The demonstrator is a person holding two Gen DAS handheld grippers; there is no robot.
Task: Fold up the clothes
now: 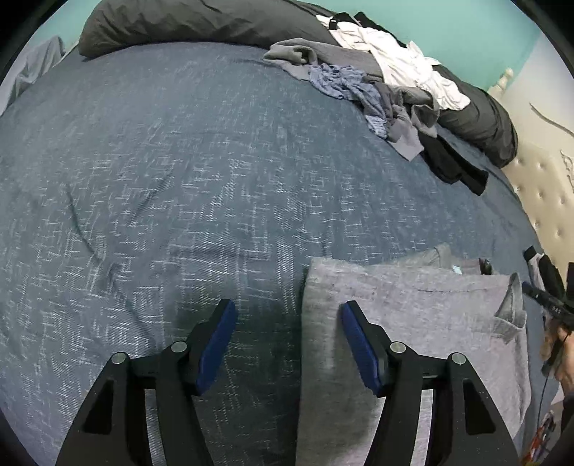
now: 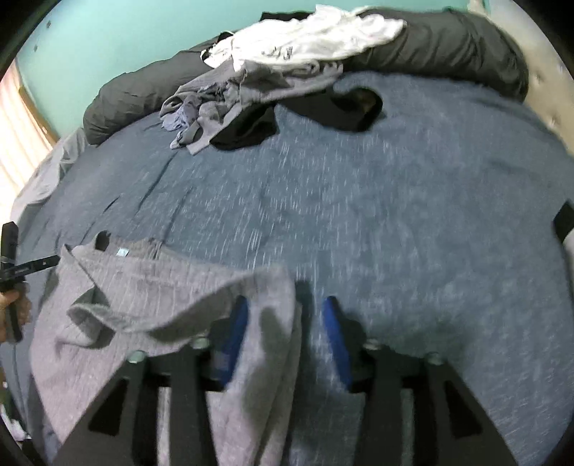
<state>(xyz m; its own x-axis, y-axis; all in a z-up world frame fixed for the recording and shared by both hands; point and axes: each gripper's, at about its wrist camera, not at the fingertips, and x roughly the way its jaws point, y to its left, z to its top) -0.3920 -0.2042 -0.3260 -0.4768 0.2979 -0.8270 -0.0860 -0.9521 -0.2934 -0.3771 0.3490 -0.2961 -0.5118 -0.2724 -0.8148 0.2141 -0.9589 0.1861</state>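
Covering nearly the whole scene, a blue bedspread (image 1: 179, 172) flecked with pale threads lies smooth across the bed, with a long dark grey pillow (image 1: 186, 25) along its far edge below a teal wall (image 2: 118, 43). On the far right of the bedspread in the left wrist view sits a loose pile of unfolded clothes (image 1: 376, 89): white, grey, blue and black pieces heaped together, partly resting on the pillow. At the near edge lies a grey garment (image 1: 412, 322), folded into a rough rectangle, one small corner (image 1: 511, 312) turned up on its right side. The left gripper (image 1: 288, 312) hangs just above the garment's left edge, its blue pads well apart and pressing on nothing; one finger is over the bedspread, the other over the cloth. The right gripper (image 2: 285, 312), blurred, straddles the garment's right edge with its jaws parted, and the cloth lies loose between them, not pinched.
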